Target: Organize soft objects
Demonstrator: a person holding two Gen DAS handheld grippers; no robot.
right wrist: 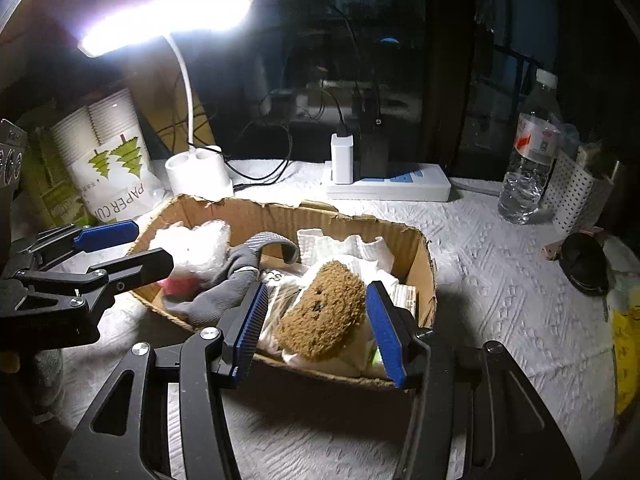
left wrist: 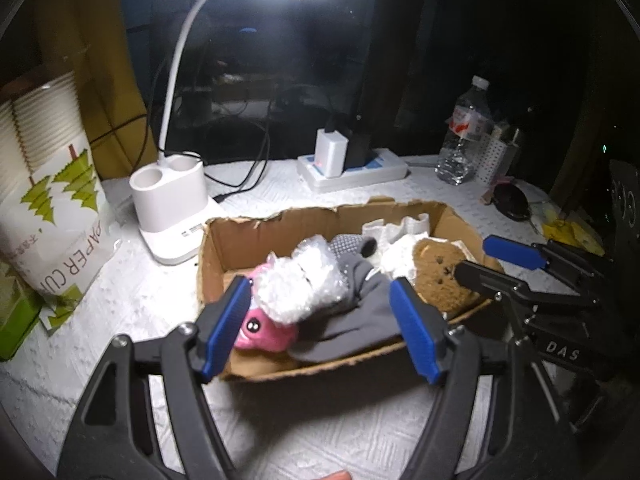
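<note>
**Operator 1:** White textured cloth covers our desk (right wrist: 500, 280) under the lit lamp (left wrist: 176, 208). Our left claw (left wrist: 320, 328) stands wide apart and grips nothing; the pink plush (left wrist: 260, 328), bubble wrap (left wrist: 296, 284) and grey glove (left wrist: 360, 312) lie below it in the cardboard box (left wrist: 224, 240).

**Operator 2:** Confirmed. Our right claw (right wrist: 316, 328) is likewise spread, its blue pads (right wrist: 384, 332) beside the brown sponge (right wrist: 324, 316) without pressing it. The sponge rests tilted on white cloths at the box's near right end. Beyond the box we see a power strip (right wrist: 400, 188), a water bottle (right wrist: 528, 160) and a paper-cup sleeve (right wrist: 108, 160).
</note>
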